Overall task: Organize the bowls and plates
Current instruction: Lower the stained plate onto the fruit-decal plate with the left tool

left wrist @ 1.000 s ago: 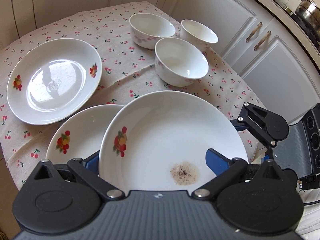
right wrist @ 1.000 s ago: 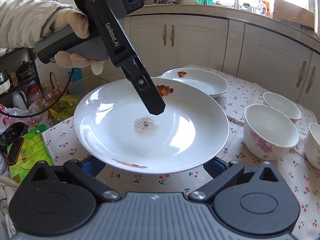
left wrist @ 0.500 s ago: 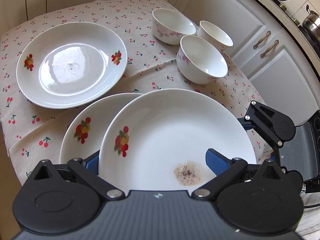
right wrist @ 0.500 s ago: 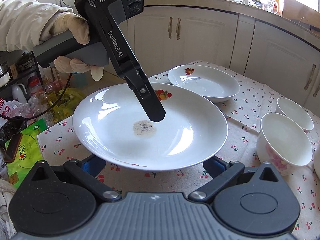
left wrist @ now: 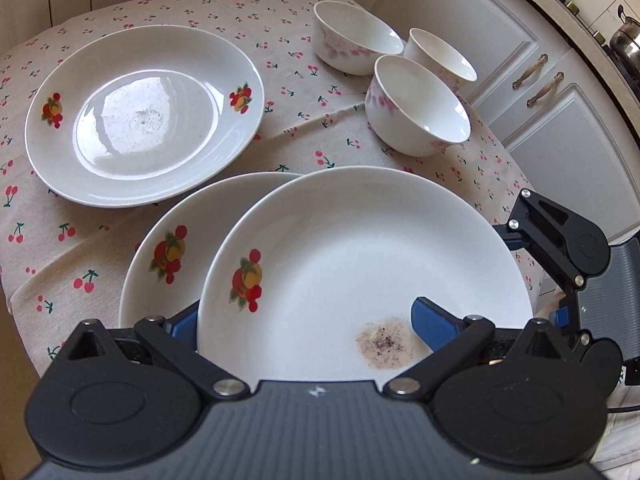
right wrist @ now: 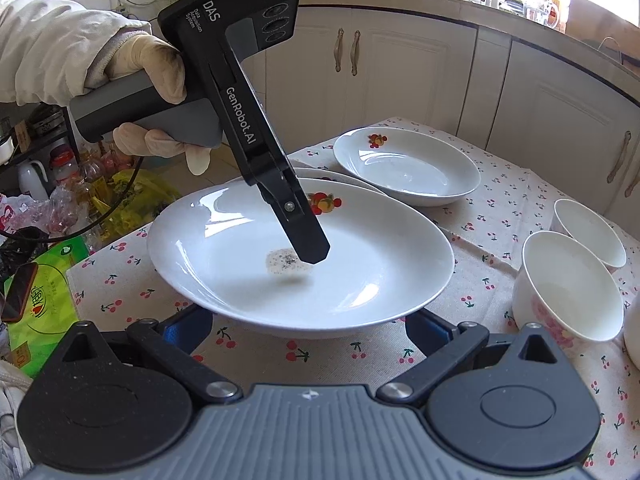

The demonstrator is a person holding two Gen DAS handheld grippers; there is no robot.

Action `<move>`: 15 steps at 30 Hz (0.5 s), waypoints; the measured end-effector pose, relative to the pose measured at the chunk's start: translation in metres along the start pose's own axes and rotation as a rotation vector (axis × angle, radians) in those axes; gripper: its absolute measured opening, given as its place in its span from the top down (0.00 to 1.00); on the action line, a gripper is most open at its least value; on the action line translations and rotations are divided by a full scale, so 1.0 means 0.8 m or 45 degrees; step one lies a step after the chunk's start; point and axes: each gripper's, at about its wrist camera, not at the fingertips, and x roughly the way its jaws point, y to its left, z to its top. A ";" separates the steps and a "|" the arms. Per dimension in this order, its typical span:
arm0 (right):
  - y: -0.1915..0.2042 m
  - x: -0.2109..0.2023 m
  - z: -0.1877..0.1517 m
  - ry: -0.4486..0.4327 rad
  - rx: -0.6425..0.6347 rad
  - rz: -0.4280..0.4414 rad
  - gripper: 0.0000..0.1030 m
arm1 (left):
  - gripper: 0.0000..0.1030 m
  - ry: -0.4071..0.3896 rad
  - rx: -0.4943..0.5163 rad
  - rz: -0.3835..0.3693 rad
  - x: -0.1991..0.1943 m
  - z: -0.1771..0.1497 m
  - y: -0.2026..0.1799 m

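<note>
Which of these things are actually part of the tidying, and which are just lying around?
Part of the job: soiled plate held in the left claw; second plate beneath it; third plate on the cloth; three bowls.
Just lying about: cherry tablecloth; cupboards; steel pot; green bag beside the table.

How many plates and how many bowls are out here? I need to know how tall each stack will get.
Plates: 3, the held plate in the left gripper, the plate beneath it, and the far plate.
Bowls: 3.
Total: 6
</note>
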 end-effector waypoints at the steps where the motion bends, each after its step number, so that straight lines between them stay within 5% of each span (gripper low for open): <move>1: 0.000 0.000 0.000 0.000 -0.003 -0.001 0.00 | 0.02 0.005 0.004 0.004 0.001 0.000 0.000; 15: 0.003 0.005 0.001 0.009 -0.023 -0.003 0.00 | 0.02 0.041 0.032 0.064 0.005 0.003 -0.001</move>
